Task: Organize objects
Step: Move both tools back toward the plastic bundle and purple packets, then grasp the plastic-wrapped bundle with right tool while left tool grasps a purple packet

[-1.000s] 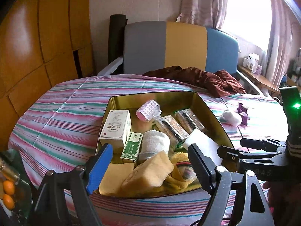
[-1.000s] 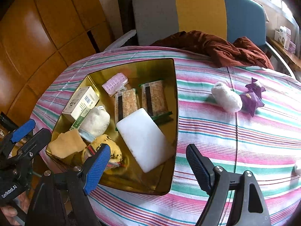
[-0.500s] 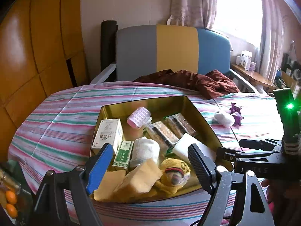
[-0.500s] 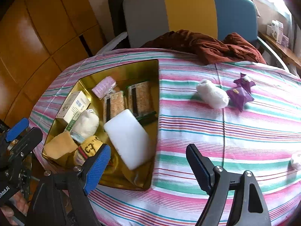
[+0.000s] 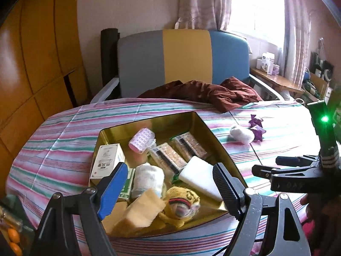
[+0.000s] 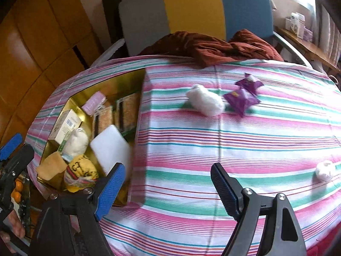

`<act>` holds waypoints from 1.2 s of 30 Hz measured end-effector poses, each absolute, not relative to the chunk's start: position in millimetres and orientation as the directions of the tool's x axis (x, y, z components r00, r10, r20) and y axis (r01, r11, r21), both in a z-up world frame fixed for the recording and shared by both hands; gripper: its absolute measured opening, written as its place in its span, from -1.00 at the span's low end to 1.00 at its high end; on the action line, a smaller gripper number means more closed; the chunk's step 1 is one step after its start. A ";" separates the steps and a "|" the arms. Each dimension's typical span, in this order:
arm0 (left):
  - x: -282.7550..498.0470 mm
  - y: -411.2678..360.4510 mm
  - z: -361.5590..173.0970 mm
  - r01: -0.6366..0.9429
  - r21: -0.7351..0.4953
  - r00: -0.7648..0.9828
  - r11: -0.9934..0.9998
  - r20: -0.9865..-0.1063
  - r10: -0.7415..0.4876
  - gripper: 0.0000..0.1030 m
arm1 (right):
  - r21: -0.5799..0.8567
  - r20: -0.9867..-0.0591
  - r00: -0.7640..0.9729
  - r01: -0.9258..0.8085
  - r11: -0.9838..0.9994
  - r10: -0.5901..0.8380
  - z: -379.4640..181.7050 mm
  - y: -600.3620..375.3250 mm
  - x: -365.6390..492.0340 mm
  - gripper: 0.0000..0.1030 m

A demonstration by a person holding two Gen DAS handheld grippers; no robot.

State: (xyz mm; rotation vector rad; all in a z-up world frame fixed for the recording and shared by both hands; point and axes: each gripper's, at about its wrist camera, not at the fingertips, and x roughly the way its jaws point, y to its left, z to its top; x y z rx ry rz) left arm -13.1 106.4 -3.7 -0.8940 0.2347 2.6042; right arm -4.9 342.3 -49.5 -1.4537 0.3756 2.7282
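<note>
A gold tin box [image 5: 215, 143] [image 6: 134, 98] sits on the striped tablecloth and holds several items: a white box [image 5: 107, 163], a pink roller [image 5: 141, 140], snack bars [image 5: 170, 157], a white sponge [image 5: 201, 177] [image 6: 109, 146], a yellow pouch [image 5: 182, 202]. A white fluffy ball [image 6: 205, 102] [image 5: 243, 135] and purple packets [image 6: 240, 100] [image 5: 256, 127] lie on the cloth right of the box. My left gripper [image 5: 168, 187] is open and empty over the box's near end. My right gripper [image 6: 166, 188] is open and empty above the cloth, right of the box.
A brown cloth [image 6: 213, 47] is heaped at the table's far edge before a grey, yellow and blue chair [image 5: 185, 57]. Another white ball [image 6: 326, 170] lies near the right edge. Oranges [image 5: 12, 234] sit below the table at left. Wooden panels stand at left.
My right gripper has moved right, away from the box and over the cloth. My left gripper has pulled back and tilted up, so the box appears farther off.
</note>
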 end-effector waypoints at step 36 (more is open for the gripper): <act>-12.3 202.7 -22.7 -0.616 0.002 -0.577 -0.788 -0.683 0.448 0.60 | 0.194 -0.939 -0.335 -0.709 -0.678 0.081 -68.7 615.7 75.0 0.63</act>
